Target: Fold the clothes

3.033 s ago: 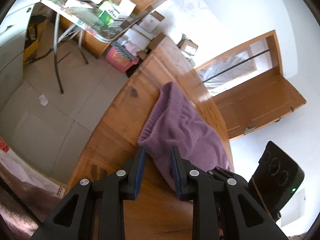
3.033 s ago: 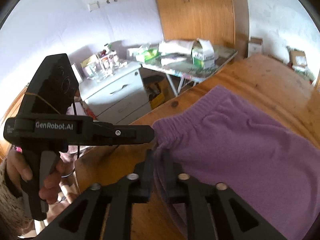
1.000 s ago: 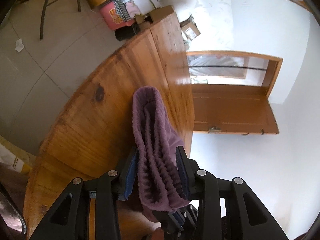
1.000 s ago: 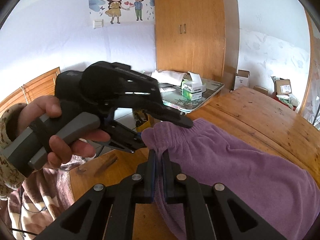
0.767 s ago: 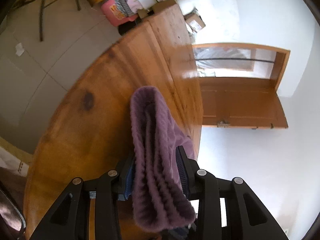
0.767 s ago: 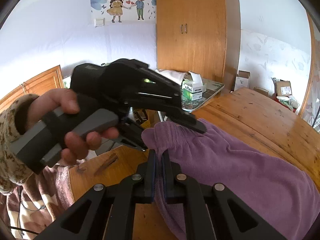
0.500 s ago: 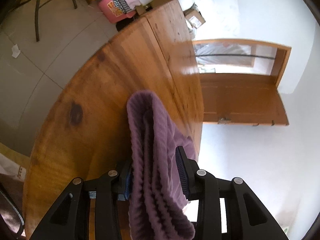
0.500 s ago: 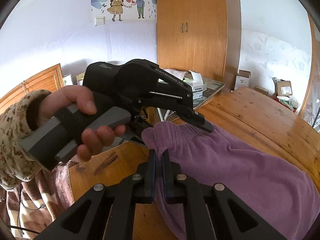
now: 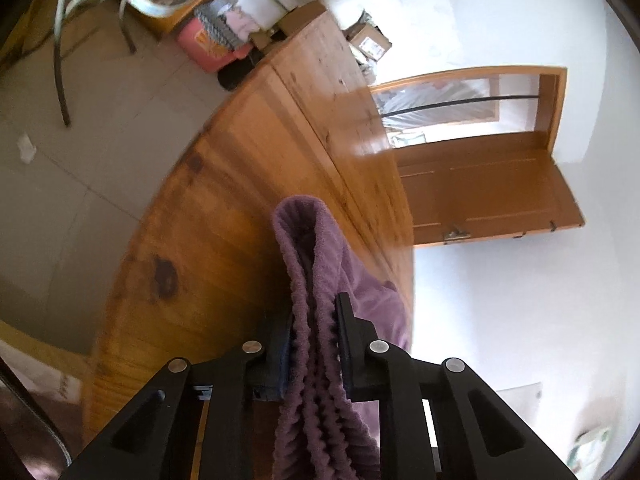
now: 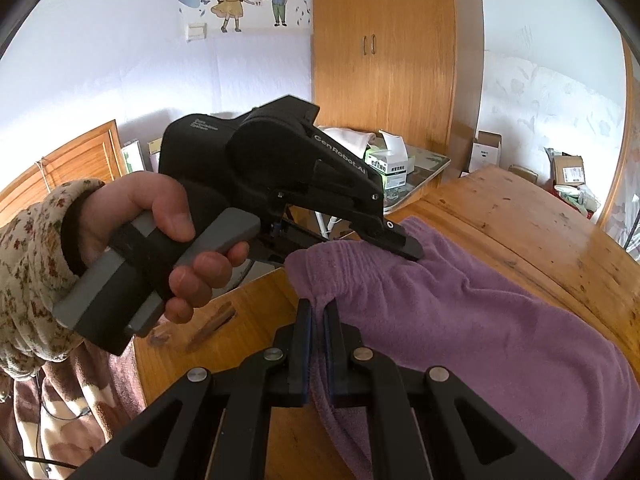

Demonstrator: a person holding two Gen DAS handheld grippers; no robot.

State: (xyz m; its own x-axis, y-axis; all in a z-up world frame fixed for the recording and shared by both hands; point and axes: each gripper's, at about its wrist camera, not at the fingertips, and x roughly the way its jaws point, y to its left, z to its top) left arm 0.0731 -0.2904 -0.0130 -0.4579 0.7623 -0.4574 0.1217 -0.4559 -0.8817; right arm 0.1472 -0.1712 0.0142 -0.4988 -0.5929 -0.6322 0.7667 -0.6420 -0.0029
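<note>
Both grippers pinch the ribbed elastic waistband of the purple fleece shorts [image 10: 460,320]: the right gripper [image 10: 315,320] has its fingers closed tight on one edge, and the left gripper [image 9: 312,340] — held in the person's left hand [image 10: 160,236] — clamps the bunched band a little farther along. The waistband end is raised, the rest trailing over the round wooden table [image 9: 224,216] — a wooden wardrobe [image 10: 384,52] stands behind.
</note>
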